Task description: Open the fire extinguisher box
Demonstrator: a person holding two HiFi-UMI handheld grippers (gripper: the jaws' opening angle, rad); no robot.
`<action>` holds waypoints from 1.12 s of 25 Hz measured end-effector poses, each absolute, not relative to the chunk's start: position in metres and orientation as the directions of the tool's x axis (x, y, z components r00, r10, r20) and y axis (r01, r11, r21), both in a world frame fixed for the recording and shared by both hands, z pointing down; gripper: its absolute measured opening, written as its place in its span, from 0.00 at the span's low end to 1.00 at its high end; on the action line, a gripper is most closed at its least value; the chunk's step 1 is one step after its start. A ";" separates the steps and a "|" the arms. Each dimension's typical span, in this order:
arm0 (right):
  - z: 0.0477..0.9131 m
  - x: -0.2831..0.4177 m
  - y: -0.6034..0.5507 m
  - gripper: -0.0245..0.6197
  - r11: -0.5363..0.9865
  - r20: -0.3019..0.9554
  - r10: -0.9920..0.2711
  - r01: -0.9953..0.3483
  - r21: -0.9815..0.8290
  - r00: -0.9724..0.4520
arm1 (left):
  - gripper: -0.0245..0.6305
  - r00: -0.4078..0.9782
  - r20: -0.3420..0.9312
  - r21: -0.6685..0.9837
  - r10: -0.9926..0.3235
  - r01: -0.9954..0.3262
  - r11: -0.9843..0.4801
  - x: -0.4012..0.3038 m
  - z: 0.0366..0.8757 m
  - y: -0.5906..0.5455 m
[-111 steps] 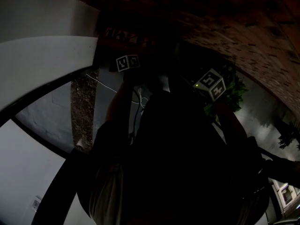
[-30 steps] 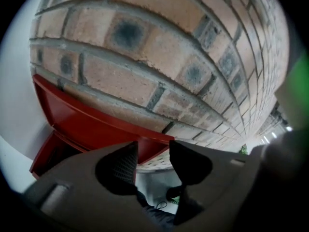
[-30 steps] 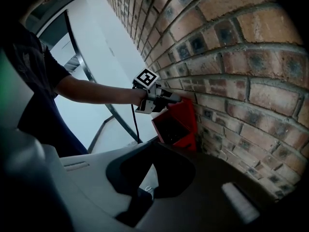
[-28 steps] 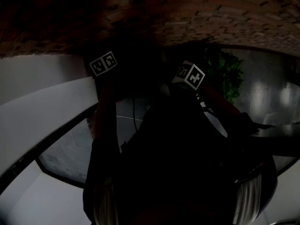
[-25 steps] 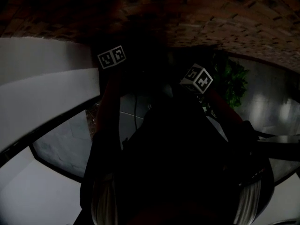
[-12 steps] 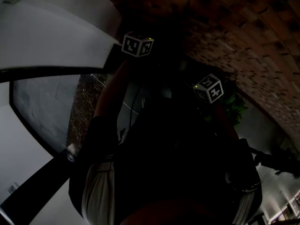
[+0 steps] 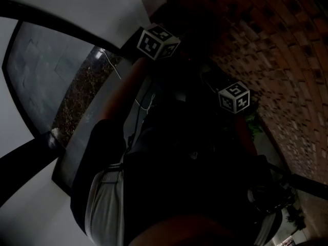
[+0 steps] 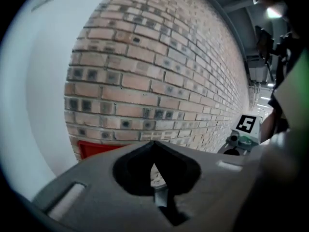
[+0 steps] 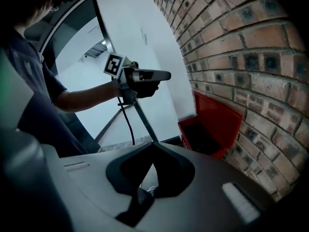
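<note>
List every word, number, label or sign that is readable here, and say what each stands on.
No text can be read in any view.
Upper marker cube and lower marker cube: square code patterns only, no words.
Small wall plate: too small to read.
Red box: no lettering shows on it.

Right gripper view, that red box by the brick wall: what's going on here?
A person stands at a brick wall with a tool in each hand. The red fire extinguisher box at the wall's foot looks open, its lid up against the bricks and the dark inside showing. Neither tool touches it: the left tool is held up in the air, and the right tool is short of the box. Both have their jaws together, with nothing between them.
</note>
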State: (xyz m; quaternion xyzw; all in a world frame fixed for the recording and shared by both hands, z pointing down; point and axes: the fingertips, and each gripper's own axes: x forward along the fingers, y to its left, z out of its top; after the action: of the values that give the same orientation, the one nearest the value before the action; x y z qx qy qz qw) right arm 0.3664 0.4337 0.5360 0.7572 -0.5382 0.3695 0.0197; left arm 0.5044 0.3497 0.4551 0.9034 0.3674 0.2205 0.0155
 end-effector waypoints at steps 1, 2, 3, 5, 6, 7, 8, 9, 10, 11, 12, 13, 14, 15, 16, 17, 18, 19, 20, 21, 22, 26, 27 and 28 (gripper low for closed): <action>0.536 0.363 0.429 0.04 -0.415 0.579 -0.803 -0.833 -0.367 0.145 | 0.03 0.648 0.373 0.185 0.664 0.650 -0.737 0.496 0.452 0.341; 0.535 0.360 0.424 0.04 -0.407 0.577 -0.805 -0.837 -0.366 0.139 | 0.03 0.663 0.362 0.183 0.656 0.639 -0.747 0.488 0.451 0.332; 0.535 0.357 0.419 0.04 -0.397 0.575 -0.808 -0.842 -0.365 0.131 | 0.03 0.677 0.353 0.188 0.645 0.624 -0.758 0.479 0.449 0.322; 0.533 0.353 0.411 0.04 -0.368 0.572 -0.814 -0.855 -0.366 0.106 | 0.03 0.711 0.339 0.200 0.616 0.585 -0.786 0.459 0.442 0.301; 0.531 0.351 0.406 0.04 -0.350 0.571 -0.816 -0.862 -0.366 0.089 | 0.03 0.730 0.331 0.204 0.598 0.563 -0.801 0.450 0.437 0.290; 0.529 0.349 0.402 0.04 -0.329 0.570 -0.819 -0.871 -0.366 0.070 | 0.03 0.751 0.320 0.206 0.577 0.539 -0.817 0.440 0.432 0.280; 0.527 0.346 0.397 0.04 -0.304 0.567 -0.822 -0.879 -0.366 0.048 | 0.03 0.774 0.308 0.208 0.553 0.512 -0.833 0.430 0.426 0.269; 0.526 0.343 0.391 0.04 -0.275 0.561 -0.828 -0.888 -0.369 0.023 | 0.04 0.799 0.296 0.213 0.524 0.479 -0.851 0.419 0.420 0.257; 0.525 0.339 0.385 0.04 -0.241 0.552 -0.834 -0.895 -0.374 -0.006 | 0.03 0.823 0.286 0.221 0.490 0.441 -0.870 0.406 0.416 0.245; 0.525 0.335 0.380 0.04 -0.205 0.542 -0.840 -0.902 -0.380 -0.037 | 0.04 0.848 0.281 0.230 0.450 0.396 -0.889 0.390 0.412 0.233; 0.525 0.331 0.374 0.04 -0.167 0.530 -0.845 -0.908 -0.384 -0.068 | 0.04 0.870 0.281 0.237 0.406 0.347 -0.907 0.374 0.409 0.221; 0.524 0.328 0.369 0.04 -0.129 0.518 -0.850 -0.915 -0.383 -0.097 | 0.04 0.889 0.284 0.240 0.360 0.297 -0.924 0.357 0.407 0.211; 0.522 0.327 0.365 0.04 -0.093 0.507 -0.853 -0.921 -0.379 -0.122 | 0.04 0.905 0.288 0.238 0.315 0.251 -0.938 0.341 0.404 0.203; 0.520 0.326 0.362 0.04 -0.060 0.500 -0.854 -0.926 -0.374 -0.146 | 0.04 0.918 0.289 0.233 0.271 0.207 -0.950 0.327 0.401 0.197; 0.516 0.323 0.361 0.04 -0.031 0.494 -0.853 -0.929 -0.370 -0.169 | 0.04 0.930 0.289 0.228 0.229 0.165 -0.960 0.314 0.399 0.194; 0.512 0.319 0.361 0.04 -0.005 0.486 -0.853 -0.928 -0.371 -0.190 | 0.04 0.938 0.291 0.229 0.187 0.122 -0.966 0.300 0.399 0.192; 0.508 0.314 0.362 0.04 0.017 0.472 -0.856 -0.924 -0.382 -0.211 | 0.04 0.944 0.295 0.237 0.147 0.077 -0.968 0.287 0.402 0.191; 0.504 0.309 0.362 0.04 0.039 0.449 -0.862 -0.915 -0.401 -0.233 | 0.04 0.948 0.298 0.249 0.111 0.035 -0.968 0.276 0.404 0.191; 0.499 0.304 0.361 0.04 0.064 0.422 -0.869 -0.905 -0.420 -0.258 | 0.04 0.951 0.297 0.255 0.080 0.002 -0.967 0.267 0.404 0.193; 0.492 0.298 0.359 0.04 0.095 0.396 -0.873 -0.896 -0.433 -0.284 | 0.04 0.954 0.294 0.249 0.059 -0.017 -0.968 0.260 0.402 0.197; 0.485 0.292 0.355 0.04 0.132 0.373 -0.874 -0.892 -0.433 -0.311 | 0.04 0.956 0.291 0.231 0.045 -0.025 -0.973 0.255 0.399 0.203; 0.452 0.262 0.333 0.04 0.304 0.283 -0.862 -0.875 -0.376 -0.421 | 0.03 0.954 0.301 0.150 -0.005 -0.052 -0.987 0.228 0.382 0.219; 0.441 0.254 0.326 0.04 0.346 0.259 -0.854 -0.864 -0.366 -0.451 | 0.03 0.954 0.299 0.137 -0.024 -0.068 -0.988 0.220 0.378 0.220; 0.431 0.247 0.321 0.04 0.383 0.239 -0.845 -0.853 -0.355 -0.478 | 0.03 0.953 0.299 0.122 -0.045 -0.085 -0.989 0.211 0.375 0.220</action>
State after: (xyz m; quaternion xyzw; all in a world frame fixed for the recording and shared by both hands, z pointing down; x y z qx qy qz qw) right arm 0.2468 0.3209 0.4315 0.5106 -0.8314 0.2191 0.0093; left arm 0.2114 0.2199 0.3746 0.9860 -0.0331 0.1495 0.0667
